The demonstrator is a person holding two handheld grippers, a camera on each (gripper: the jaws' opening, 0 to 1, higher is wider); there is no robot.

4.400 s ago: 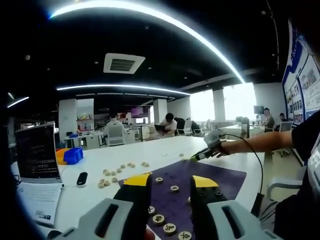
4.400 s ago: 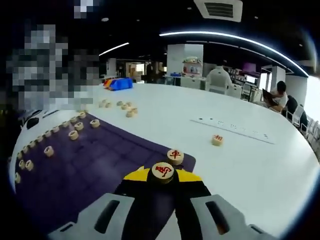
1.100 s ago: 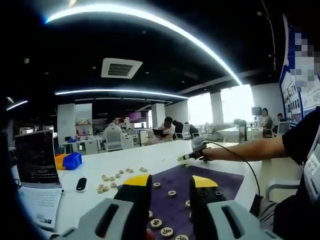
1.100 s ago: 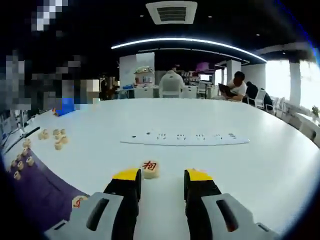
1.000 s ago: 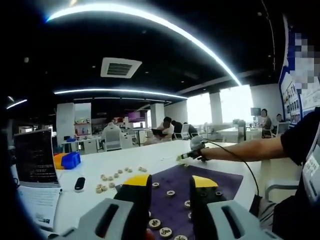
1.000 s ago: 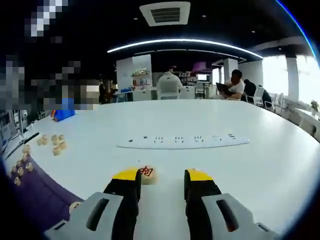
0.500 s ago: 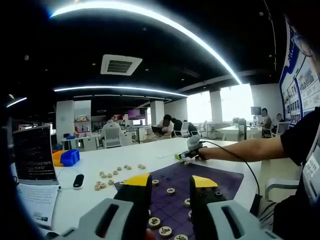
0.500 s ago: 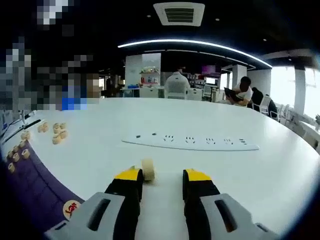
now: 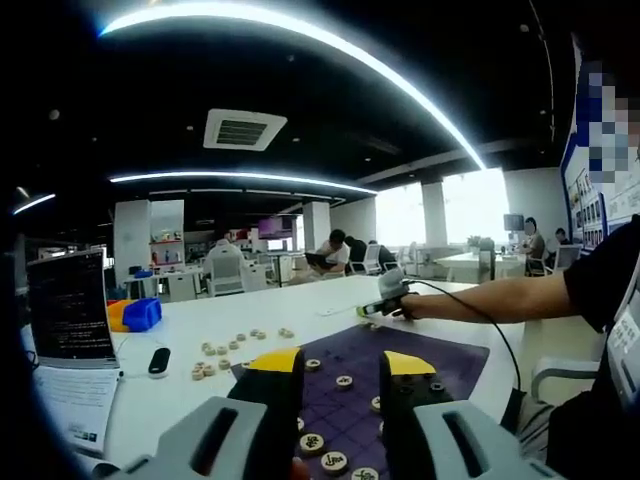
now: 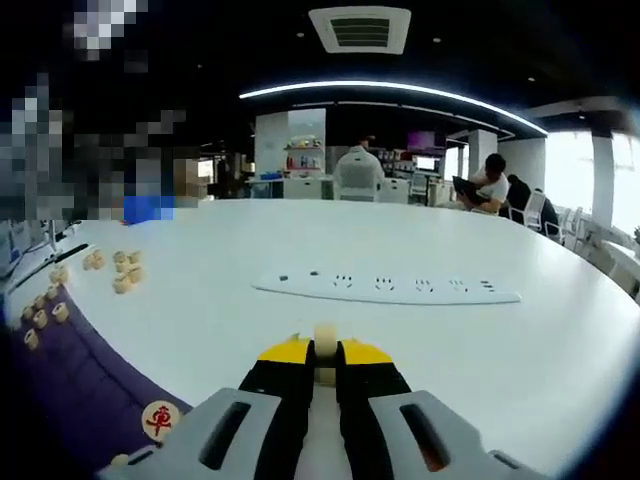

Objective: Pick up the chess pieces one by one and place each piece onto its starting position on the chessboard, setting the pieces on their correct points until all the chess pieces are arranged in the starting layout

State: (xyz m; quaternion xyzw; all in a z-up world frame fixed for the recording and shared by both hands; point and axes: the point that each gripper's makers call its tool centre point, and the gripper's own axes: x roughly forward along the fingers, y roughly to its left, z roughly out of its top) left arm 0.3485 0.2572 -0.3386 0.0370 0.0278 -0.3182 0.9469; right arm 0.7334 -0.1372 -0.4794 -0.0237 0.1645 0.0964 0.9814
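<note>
Right gripper [image 10: 324, 362] fingers are closed narrow on one chess piece [image 10: 324, 337], pinched on edge between the yellow tips, over bare white table [image 10: 480, 330] off the purple chessboard [image 10: 80, 370]. A white power strip [image 10: 385, 286] lies just beyond it on the table. Step in hand, as I judge it: carry this piece to the board. To do it well: hold squeeze steady since the disc is gripped on edge and could roll out; lay it flat, face up, on its point near the red piece [image 10: 160, 417] at the board's near edge; don't bump that one.

Left gripper [image 9: 342, 368] fingers stand apart, holding nothing, parked above the chessboard [image 9: 455, 355] with several pieces [image 9: 344, 381] under it. Loose pile of pieces [image 9: 225, 349] waits on the table beside the board's edge, near a blue bin [image 9: 140, 314] and laptop [image 9: 68, 305].
</note>
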